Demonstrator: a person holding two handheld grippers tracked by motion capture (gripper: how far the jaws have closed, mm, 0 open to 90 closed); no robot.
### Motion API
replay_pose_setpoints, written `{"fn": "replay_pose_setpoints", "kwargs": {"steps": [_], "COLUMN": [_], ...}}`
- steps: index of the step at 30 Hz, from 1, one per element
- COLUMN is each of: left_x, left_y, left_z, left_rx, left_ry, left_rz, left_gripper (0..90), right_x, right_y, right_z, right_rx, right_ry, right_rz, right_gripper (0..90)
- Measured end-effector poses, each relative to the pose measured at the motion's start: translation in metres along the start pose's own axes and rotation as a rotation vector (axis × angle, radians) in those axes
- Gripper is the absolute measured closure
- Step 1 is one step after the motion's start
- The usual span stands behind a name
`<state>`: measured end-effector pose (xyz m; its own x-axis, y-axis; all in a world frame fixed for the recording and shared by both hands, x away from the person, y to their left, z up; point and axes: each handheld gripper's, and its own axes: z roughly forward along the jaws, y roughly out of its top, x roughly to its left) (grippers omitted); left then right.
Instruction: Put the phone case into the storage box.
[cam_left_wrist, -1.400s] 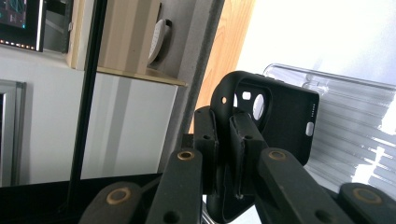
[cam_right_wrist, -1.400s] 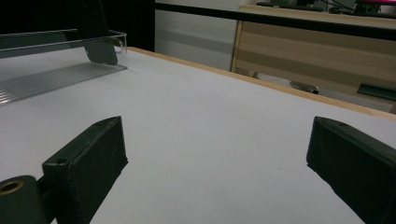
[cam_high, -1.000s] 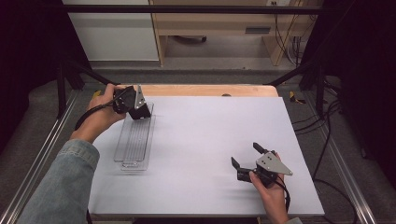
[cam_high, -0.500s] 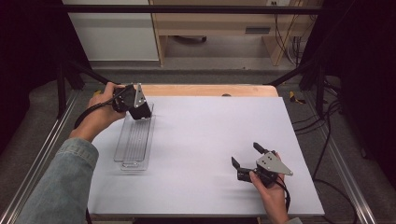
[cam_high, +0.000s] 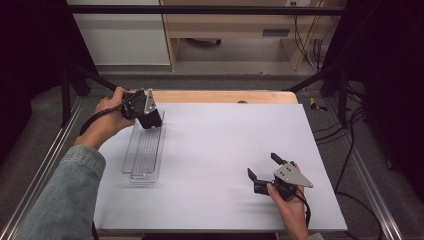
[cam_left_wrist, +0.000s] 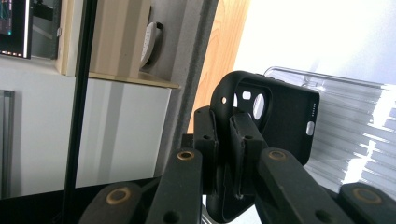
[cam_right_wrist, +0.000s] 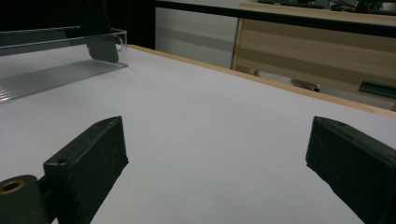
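Observation:
My left gripper (cam_high: 145, 115) is at the far left of the table, over the far end of a clear ribbed tray (cam_high: 142, 155). It is shut on the edge of a black phone case (cam_high: 152, 119). In the left gripper view the pinched jaws (cam_left_wrist: 224, 128) hold the case (cam_left_wrist: 285, 116) by its rim, camera cut-out up, just above the tray (cam_left_wrist: 359, 126). My right gripper (cam_high: 263, 166) lies low near the front right of the table, open, with nothing between its jaws (cam_right_wrist: 219, 140). From there the tray (cam_right_wrist: 46, 74) and the dark case (cam_right_wrist: 103, 49) show far off to the left.
A white sheet (cam_high: 225, 135) covers the table, with a wooden strip (cam_high: 225, 96) along its far edge. Metal rails (cam_high: 367, 185) run along both sides. Cabinets (cam_high: 125, 35) and cables (cam_high: 350, 150) lie beyond the table on the floor.

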<state>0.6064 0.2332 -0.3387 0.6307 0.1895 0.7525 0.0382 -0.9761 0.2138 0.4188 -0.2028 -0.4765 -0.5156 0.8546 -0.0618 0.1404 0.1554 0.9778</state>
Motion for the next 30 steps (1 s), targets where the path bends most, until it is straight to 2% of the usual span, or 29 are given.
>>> {"fn": "replay_pose_setpoints", "kwargs": {"steps": [11,30], "left_x": [0.002,0.004], "left_y": [0.007,0.013], "left_z": [0.006,0.012], "left_rx": [0.004,0.001], "left_ry": [-0.015,-0.004], "left_rz": [0.022,0.037], "left_gripper": [82.5,82.0], "right_x": [0.000,-0.002], "right_y": [0.000,-0.001], "right_z": [0.000,-0.001], "right_rx": [0.002,-0.002], "right_ry": [0.002,0.002], "right_rz": [0.004,0.023], "right_gripper": [5.2,5.1]}}
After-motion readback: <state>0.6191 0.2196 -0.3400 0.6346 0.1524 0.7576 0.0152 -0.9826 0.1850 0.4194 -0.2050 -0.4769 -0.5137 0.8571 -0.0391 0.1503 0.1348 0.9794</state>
